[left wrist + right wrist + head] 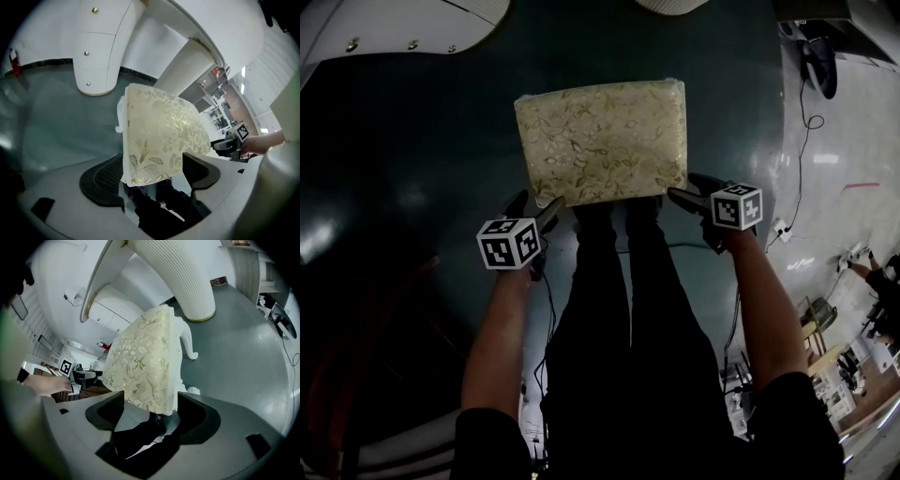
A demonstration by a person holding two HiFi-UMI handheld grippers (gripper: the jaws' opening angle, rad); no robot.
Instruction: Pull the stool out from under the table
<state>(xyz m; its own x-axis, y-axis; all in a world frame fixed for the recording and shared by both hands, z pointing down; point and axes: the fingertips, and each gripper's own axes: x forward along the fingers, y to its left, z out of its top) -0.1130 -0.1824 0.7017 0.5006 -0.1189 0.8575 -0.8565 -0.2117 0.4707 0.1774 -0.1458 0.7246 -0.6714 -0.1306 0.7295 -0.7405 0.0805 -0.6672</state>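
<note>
The stool (600,141) has a square cream cushion with a gold leaf pattern and stands on the dark floor in front of my legs. It is out from beneath the white table (394,28). My left gripper (546,208) clasps the seat's near left corner, and the cushion (159,131) fills the gap between its jaws. My right gripper (680,192) clasps the near right corner, where the cushion (145,362) also fills the gap. A white stool leg (190,345) shows below the seat.
The table's ribbed white pedestal (187,282) rises just beyond the stool. My black trouser legs (619,309) stand close behind the seat. A cable (806,112) and a power strip (778,228) lie on the floor at the right.
</note>
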